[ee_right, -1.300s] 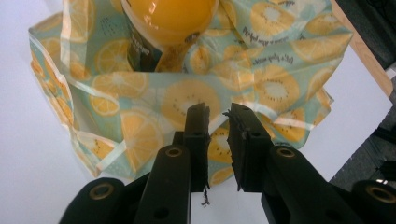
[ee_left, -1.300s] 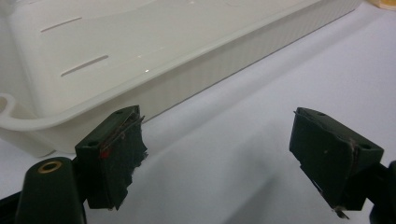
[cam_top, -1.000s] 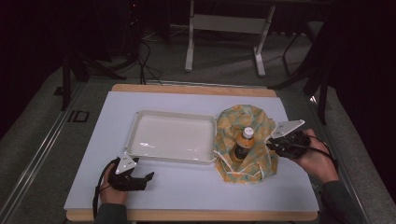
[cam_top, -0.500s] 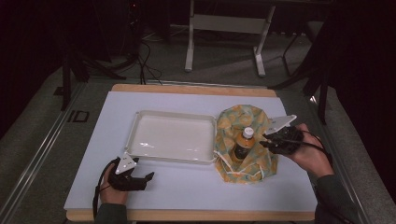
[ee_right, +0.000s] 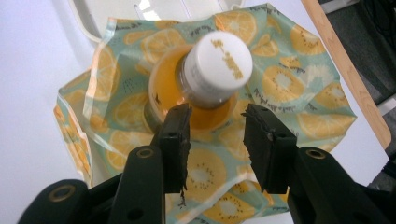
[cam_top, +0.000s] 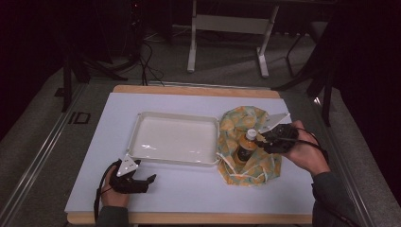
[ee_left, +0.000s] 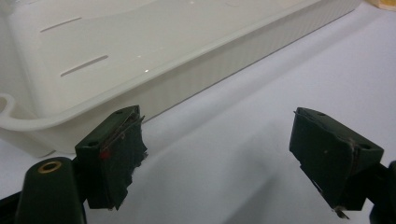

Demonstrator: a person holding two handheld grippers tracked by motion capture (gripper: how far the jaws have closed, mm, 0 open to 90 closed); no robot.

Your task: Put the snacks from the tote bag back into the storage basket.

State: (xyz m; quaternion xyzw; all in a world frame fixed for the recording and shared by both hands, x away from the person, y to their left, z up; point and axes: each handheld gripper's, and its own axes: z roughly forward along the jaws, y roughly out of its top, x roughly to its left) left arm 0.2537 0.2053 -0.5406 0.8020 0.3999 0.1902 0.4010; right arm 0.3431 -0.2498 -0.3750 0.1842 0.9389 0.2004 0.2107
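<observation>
Right gripper view: the right gripper has just been opening, jaws apart with nothing pinched; ahead of them the bottle stands upright on the fruit-print bag, still outside the tray.

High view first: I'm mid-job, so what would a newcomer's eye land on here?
The fruit-print cloth bag on the table's right side draws the eye, with an orange drink bottle standing upright in it, white cap up. The right gripper sits right beside the bottle; its jaws have just been opening and the pads are off the bottle. Left of the bag lies an empty white tray, and the left gripper rests open near the front edge.
</observation>
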